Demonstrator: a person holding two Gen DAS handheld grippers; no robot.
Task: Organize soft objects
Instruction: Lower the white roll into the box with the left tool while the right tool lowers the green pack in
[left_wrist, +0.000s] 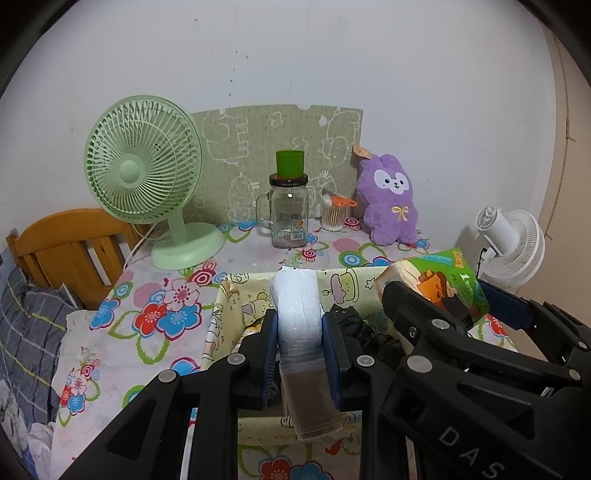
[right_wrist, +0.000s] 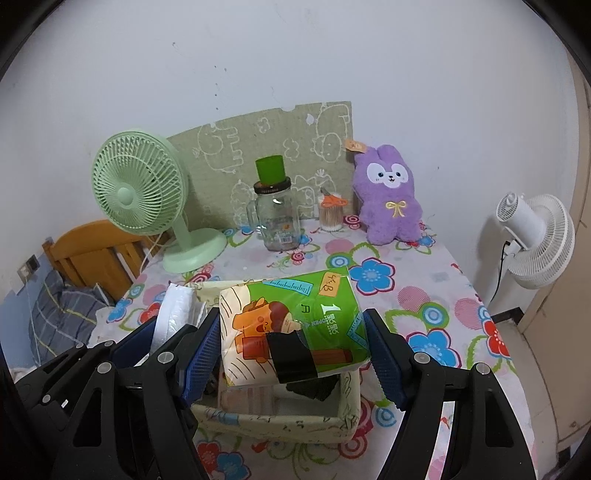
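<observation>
Crinkly white plastic roll (left_wrist: 297, 317) between blue ribbed fingers (left_wrist: 271, 350)

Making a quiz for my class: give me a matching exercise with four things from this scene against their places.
1. tissue pack
2. white plastic-wrapped roll
3. purple plush rabbit
4. green cup

a. on the glass jar
b. in the left claw
c. in the right claw
d. against the wall

Pairs: 1-c, 2-b, 3-d, 4-a
</observation>
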